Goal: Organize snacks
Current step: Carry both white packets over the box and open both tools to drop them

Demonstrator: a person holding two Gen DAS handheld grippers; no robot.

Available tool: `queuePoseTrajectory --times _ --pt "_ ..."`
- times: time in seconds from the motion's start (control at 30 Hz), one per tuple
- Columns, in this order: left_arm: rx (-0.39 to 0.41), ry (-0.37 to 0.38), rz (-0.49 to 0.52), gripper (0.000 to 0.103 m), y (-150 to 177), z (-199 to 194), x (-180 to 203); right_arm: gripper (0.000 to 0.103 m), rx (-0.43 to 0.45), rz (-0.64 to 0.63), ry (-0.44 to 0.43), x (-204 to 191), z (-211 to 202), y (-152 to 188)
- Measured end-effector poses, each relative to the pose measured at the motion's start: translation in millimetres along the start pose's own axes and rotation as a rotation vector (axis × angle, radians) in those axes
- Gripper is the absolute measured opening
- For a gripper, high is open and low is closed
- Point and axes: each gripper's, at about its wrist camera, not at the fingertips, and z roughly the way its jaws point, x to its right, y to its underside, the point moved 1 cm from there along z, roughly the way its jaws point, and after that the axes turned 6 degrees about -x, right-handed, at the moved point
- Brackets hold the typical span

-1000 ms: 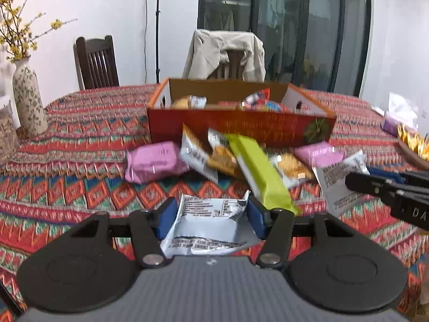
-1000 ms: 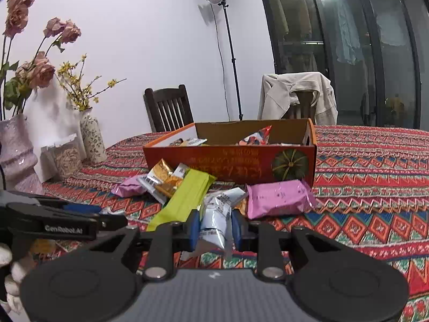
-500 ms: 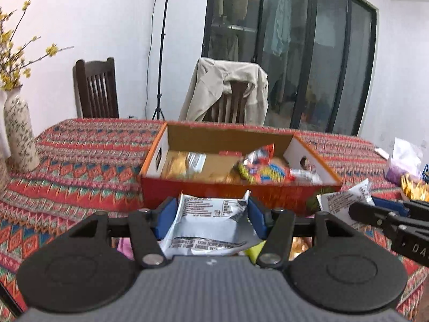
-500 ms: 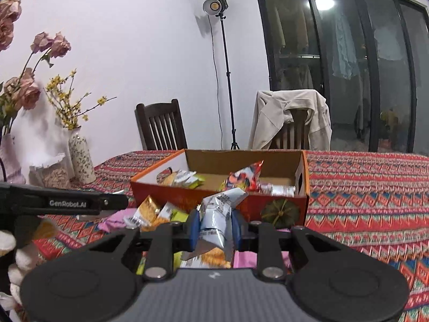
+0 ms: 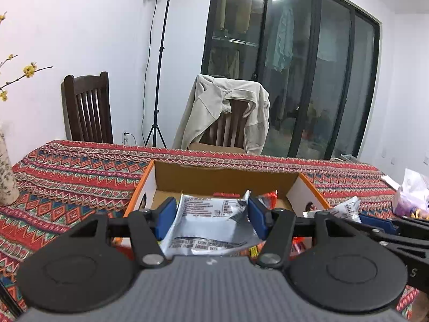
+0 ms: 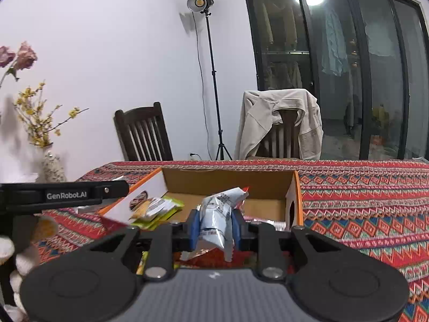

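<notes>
The cardboard box (image 6: 228,182) stands open on the patterned tablecloth (image 6: 362,204), orange on its rim and outer walls, brown inside. In its left part lie a few snack packets (image 6: 154,210), yellow-green and white; a red wrapper (image 5: 272,196) shows in the right part.

The left gripper (image 5: 211,216) holds a flat white packet (image 5: 209,222) between its 2 blue pads, over the near wall of the box. The right gripper (image 6: 215,228) is pinched narrow on a crumpled white packet (image 6: 218,214) (its top stands up above the pads), also at the near wall.

The box's far wall is bare, and behind it the cloth is free up to the table's far edge. Beyond stand 2 dark chairs (image 6: 143,134), one with a beige jacket (image 6: 278,120).
</notes>
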Motion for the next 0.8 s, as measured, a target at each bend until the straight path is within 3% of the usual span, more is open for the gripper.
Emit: queuePoseTrajectory --times 0.43,0.8 --pt "0.005 -0.014 -0.065 0.060 -27.2 55.8 -7.4 0.024 0.013 0.023 0.017 9.6 63.9 -43.9" --pt "-0.065 -0.024 -0.086 0.059 -11.8 96.8 -22.9 0.024 0.018 0.047 0.020 25.1 106.5 -36.5"
